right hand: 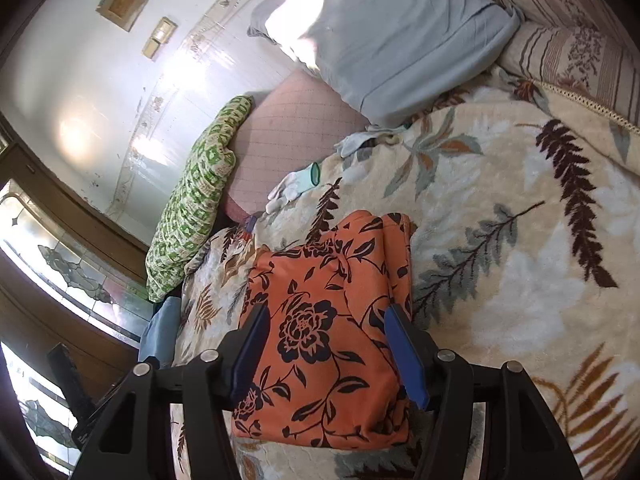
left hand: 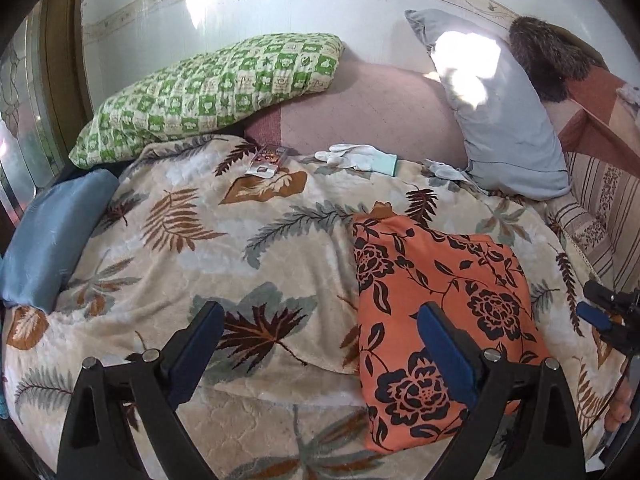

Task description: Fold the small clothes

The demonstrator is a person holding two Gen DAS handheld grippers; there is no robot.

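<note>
The bed is viewed from above and obliquely by both wrist cameras. The orange floral cloth (left hand: pixel 436 312) (right hand: pixel 328 332) is seen from its left in the left view and from close behind in the right view. The green checked pillow (left hand: pixel 208 92) (right hand: pixel 192 196) and grey pillow (left hand: pixel 500 120) (right hand: pixel 384 36) are shared.

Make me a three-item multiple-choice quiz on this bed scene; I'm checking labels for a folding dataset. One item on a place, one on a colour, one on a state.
1. Where does the white glove lie?
A. On the orange garment
B. On the leaf blanket, near the grey pillow
C. On the green pillow

2. What colour is the flower print on the orange garment?
A. White
B. Green
C. Black

3. How does the left gripper stand?
A. Open, holding nothing
B. Shut on the garment
C. Shut on the glove

Answers:
1 B: it rests on the leaf blanket by the grey pillow.
2 C: dark blooms on orange.
3 A: its jaws stand wide apart over the blanket.
</note>
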